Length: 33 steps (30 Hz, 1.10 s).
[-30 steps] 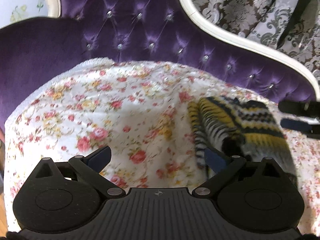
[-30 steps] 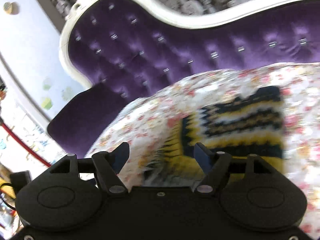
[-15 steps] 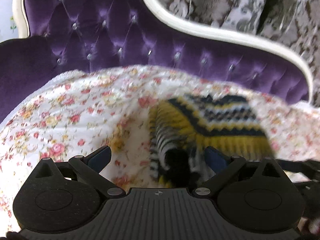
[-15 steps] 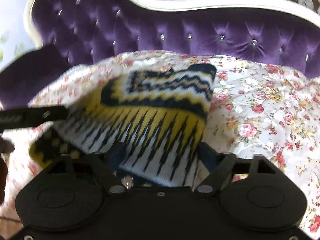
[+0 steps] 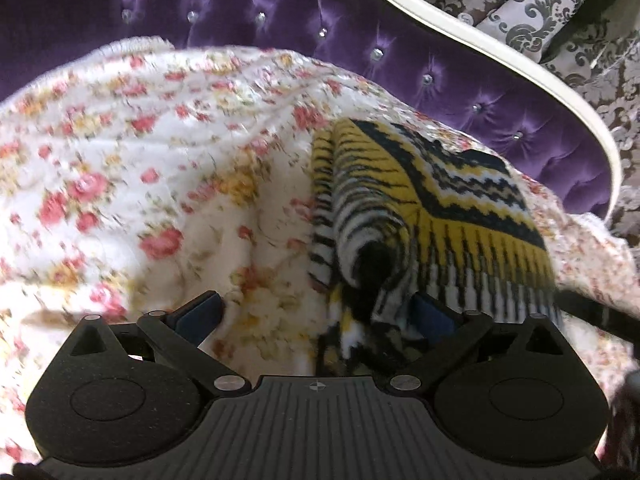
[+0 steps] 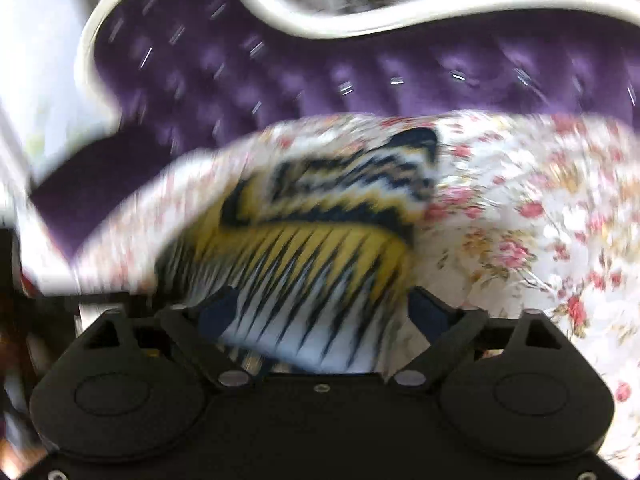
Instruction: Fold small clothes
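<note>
A: Item one: knitted garment [image 5: 436, 216], yellow, black and white zigzag, small. Location?

B: On the floral cover [image 5: 168, 152], toward its right half seen from the left wrist view, in front of the purple tufted backrest [image 5: 280, 16]. It lies bunched, with one edge rolled over so a dark hollow shows at its near end. Not flat, not yet a tidy fold.

A: Item two: left gripper [image 5: 316, 312].

B: Jaws apart. One blue pad is bare over the cover, left of the garment; the other sits at the garment's near edge, partly hidden by knit. I see no pinch on the cloth.

A: Item three: right gripper [image 6: 326, 310].

B: Jaws opening, standing wide, with the garment's [image 6: 320, 248] white fringed end lying between them. The picture is smeared, yet neither pad seems to press the knit, so I judge it let go.

A: Step in hand?

B: By my reading, a release between folds; the garment is set down on the cover and both tools are near its front edge.

A: Next move calls for?

B: Probably flattening the rolled edge, then taking two near corners of the garment, one per tool, and laying them toward the backrest. The loose knit may drag the cover along.
</note>
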Available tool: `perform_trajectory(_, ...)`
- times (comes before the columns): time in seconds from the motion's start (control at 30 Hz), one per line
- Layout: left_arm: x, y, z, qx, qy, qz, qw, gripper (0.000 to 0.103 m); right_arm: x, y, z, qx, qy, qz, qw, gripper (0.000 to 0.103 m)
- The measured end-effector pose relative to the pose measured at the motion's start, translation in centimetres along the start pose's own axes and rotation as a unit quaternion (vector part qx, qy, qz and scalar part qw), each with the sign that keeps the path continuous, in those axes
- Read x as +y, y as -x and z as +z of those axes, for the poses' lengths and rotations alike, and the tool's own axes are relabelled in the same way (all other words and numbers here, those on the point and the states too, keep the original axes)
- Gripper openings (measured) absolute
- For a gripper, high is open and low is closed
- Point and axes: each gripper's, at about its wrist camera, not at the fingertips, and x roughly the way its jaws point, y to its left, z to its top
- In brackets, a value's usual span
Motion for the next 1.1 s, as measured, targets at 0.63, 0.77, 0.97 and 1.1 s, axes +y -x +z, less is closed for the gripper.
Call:
perform_trajectory(0.63, -1.7, -1.7, -0.3, 0.067, 0.03, -0.169, 0.9828, 0.047, -5.1, -5.5, 1.0, 0.039, -0.148, 0.109, 0.982, 0.051)
perform_trajectory(0.77, -2.0, -0.4, -1.5, 0.082, 0.032, -0.185, 0.9788, 0.046, -4.4, -3.3, 0.4, 0.053, -0.147, 0.101, 0.983, 0.051)
perform_trajectory(0.97, -3.4, 3.4, -5.8, 0.107, 0.009, -0.208, 0.9723, 0.045, -3.3, 2.3, -3.2, 0.081, -0.149, 0.09, 0.981, 0.051)
perform_trajectory(1.1, -4.3, 6.7, -9.7, 0.125, -0.012, -0.223, 0.9668, 0.045, -2.2, 6.5, -6.4, 0.103, -0.141, 0.089, 0.981, 0.052)
